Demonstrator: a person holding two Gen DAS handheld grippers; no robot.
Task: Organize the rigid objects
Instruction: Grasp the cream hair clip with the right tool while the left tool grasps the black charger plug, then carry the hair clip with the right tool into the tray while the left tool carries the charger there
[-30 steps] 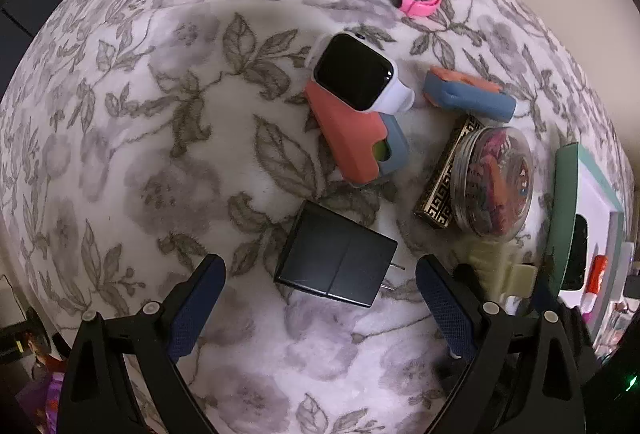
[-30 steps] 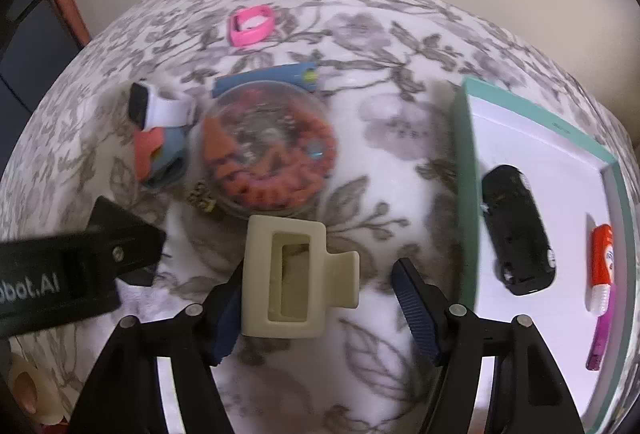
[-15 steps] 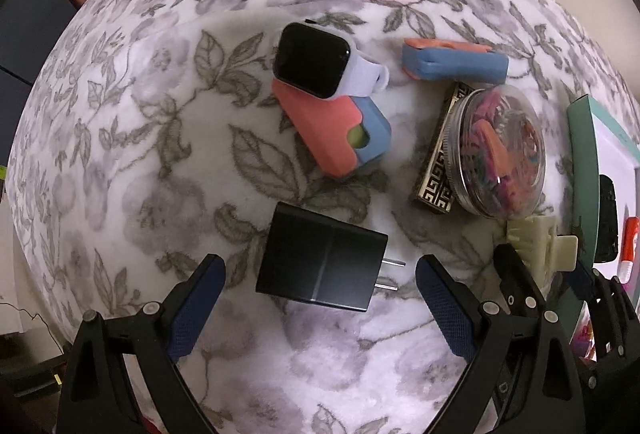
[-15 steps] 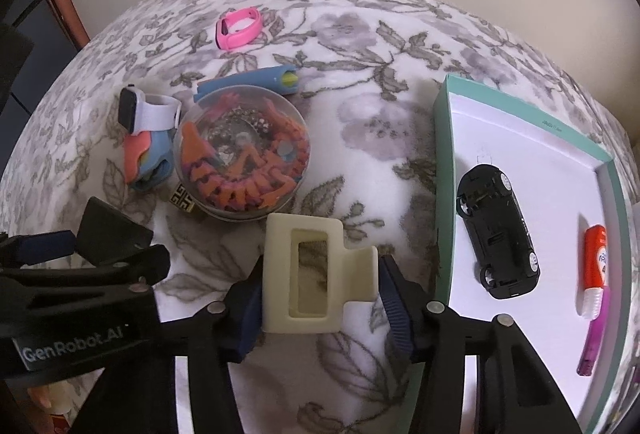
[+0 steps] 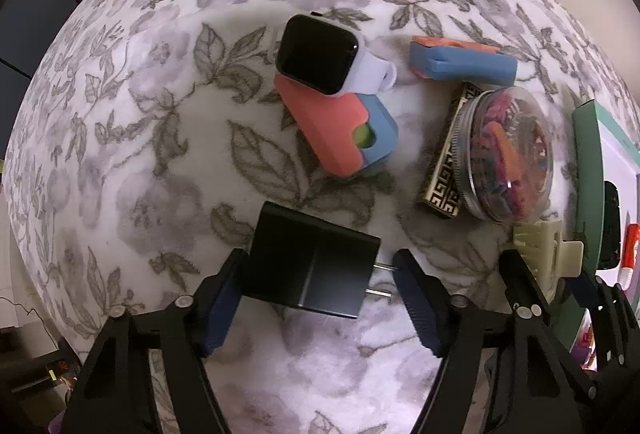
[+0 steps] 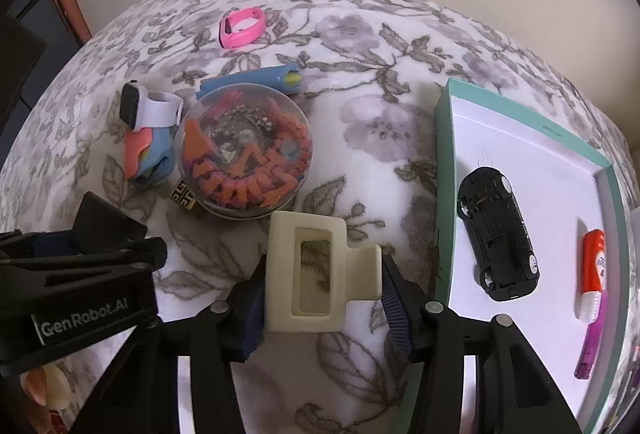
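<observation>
Right gripper (image 6: 323, 292), jaws just closing, clamps the cream hair claw (image 6: 316, 270); lift straight, carry rightward to the teal box (image 6: 444, 170). Left gripper (image 5: 316, 298), jaws just narrowing, straddles the black charger (image 5: 308, 266) without pinching it yet; squeeze squarely, clear of the prongs.

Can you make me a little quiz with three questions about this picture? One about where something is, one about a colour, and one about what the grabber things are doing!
1. Where is the black toy car?
A. In the teal box
B. On the flowery blanket
C. On the round jar

2. What colour is the small band at the far end?
A. Green
B. Pink
C. Yellow

3. What is between the right hand-held gripper's fingers?
A. Nothing
B. The smartwatch
C. The cream hair clip

Answers: 1 A, the car lies inside the teal box. 2 B, the band is bright pink. 3 C, the jaws have just been closing and both pads press on the cream hair clip.
</observation>
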